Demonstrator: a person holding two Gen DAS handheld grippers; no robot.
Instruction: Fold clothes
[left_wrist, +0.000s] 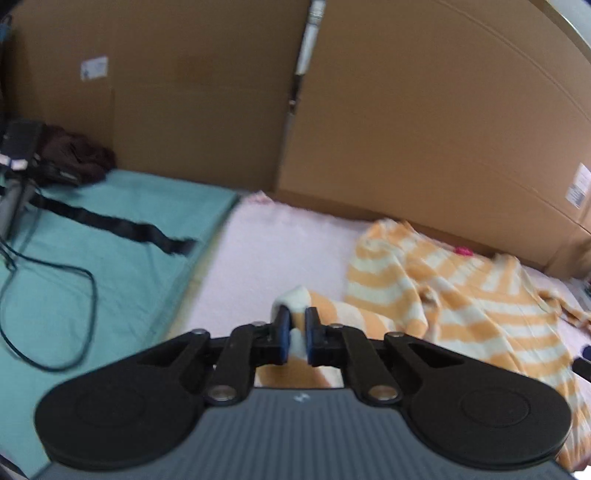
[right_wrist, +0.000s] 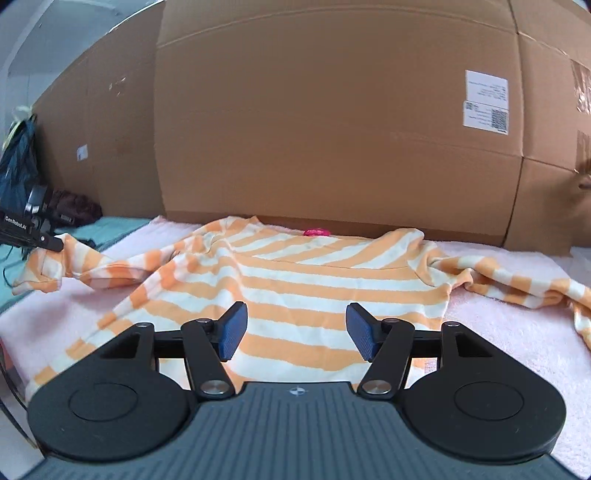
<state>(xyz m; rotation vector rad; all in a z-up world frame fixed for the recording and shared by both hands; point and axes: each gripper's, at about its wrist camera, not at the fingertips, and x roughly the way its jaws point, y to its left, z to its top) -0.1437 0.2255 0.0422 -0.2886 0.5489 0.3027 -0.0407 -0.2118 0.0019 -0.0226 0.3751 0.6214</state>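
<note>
The striped shirt (right_wrist: 295, 288) lies spread on the pink blanket (right_wrist: 498, 325), with its collar toward the far edge, close to the cardboard boxes (right_wrist: 332, 129). Its body is mostly flat, but the right sleeve (right_wrist: 517, 284) is bunched and wrinkled near the right edge of the blanket.

The left gripper (left_wrist: 297, 334) has its jaws pressed together on the cuff of the left sleeve (right_wrist: 55, 266). It holds this end a little above the blanket, probably because the sleeve must be pulled straight or carried over the body for a fold. The left view is blurred, so I cannot say how much cloth is between the pads.

The right gripper (right_wrist: 291, 328) hovers over the lower part of the shirt with its jaws wide apart and nothing between them. From there it can probably press the cloth down or take the hem.
</note>
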